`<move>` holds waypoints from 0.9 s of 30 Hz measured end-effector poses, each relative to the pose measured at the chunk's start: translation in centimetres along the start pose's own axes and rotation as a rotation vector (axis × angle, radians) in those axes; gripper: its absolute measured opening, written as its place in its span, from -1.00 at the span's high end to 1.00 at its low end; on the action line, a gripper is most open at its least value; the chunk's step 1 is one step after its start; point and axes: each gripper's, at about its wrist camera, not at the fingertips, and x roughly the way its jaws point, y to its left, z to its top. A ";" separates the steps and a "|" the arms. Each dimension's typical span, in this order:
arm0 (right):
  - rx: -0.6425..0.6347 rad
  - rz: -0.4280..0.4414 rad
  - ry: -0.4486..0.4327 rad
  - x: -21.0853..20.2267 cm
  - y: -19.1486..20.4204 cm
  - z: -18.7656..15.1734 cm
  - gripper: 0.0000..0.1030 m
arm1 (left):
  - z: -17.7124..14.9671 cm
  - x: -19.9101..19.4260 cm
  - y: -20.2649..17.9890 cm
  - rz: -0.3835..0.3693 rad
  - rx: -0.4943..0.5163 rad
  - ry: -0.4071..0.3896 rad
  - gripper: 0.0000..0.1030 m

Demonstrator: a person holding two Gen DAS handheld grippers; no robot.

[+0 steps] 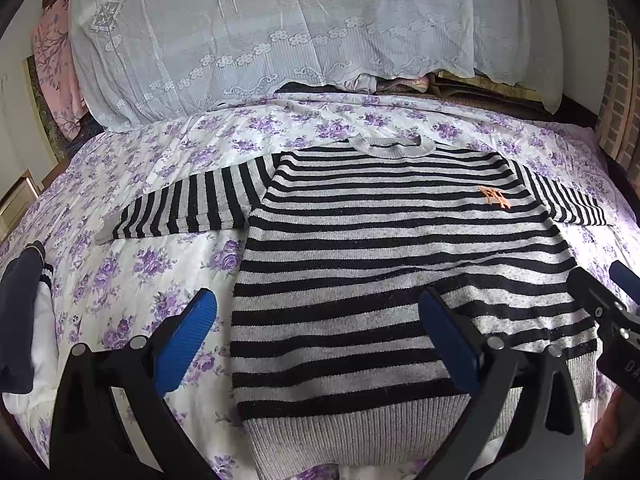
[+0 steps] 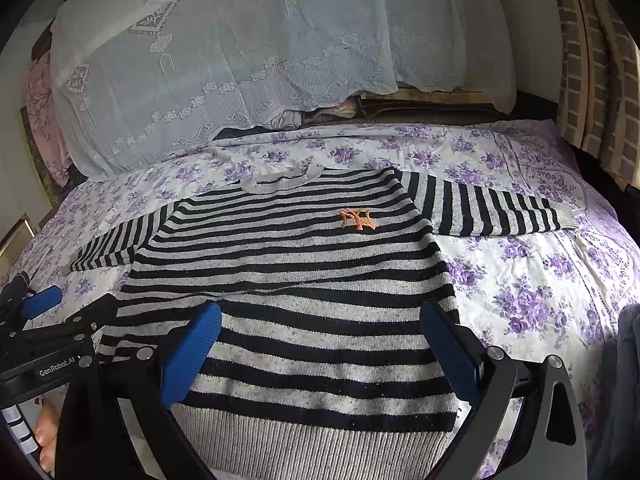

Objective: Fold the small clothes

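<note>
A black-and-grey striped sweater (image 1: 384,248) with an orange logo lies flat on the bed, front up, both sleeves spread out; it also shows in the right wrist view (image 2: 304,280). My left gripper (image 1: 316,340) is open and empty, held over the sweater's lower left hem corner. My right gripper (image 2: 320,344) is open and empty, held over the lower right part near the grey hem (image 2: 320,448). The right gripper also shows at the right edge of the left wrist view (image 1: 604,304), and the left gripper at the left edge of the right wrist view (image 2: 44,316).
The bed has a white sheet with purple flowers (image 1: 132,272). A pile under a white lace cover (image 1: 260,32) stands at the back. Dark and white clothes (image 1: 24,320) lie at the left. A grey garment (image 2: 628,380) lies at the right edge.
</note>
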 end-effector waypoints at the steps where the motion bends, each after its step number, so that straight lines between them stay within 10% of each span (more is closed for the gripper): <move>1: 0.000 0.000 0.000 0.0 0.0 0.0 -0.93 | 0.0 0.0 0.0 0.001 -0.001 0.001 -0.91; 27: -0.002 0.002 -0.003 0.0 -0.1 0.0 -0.93 | 0.1 0.4 0.7 0.003 -0.011 0.010 -0.91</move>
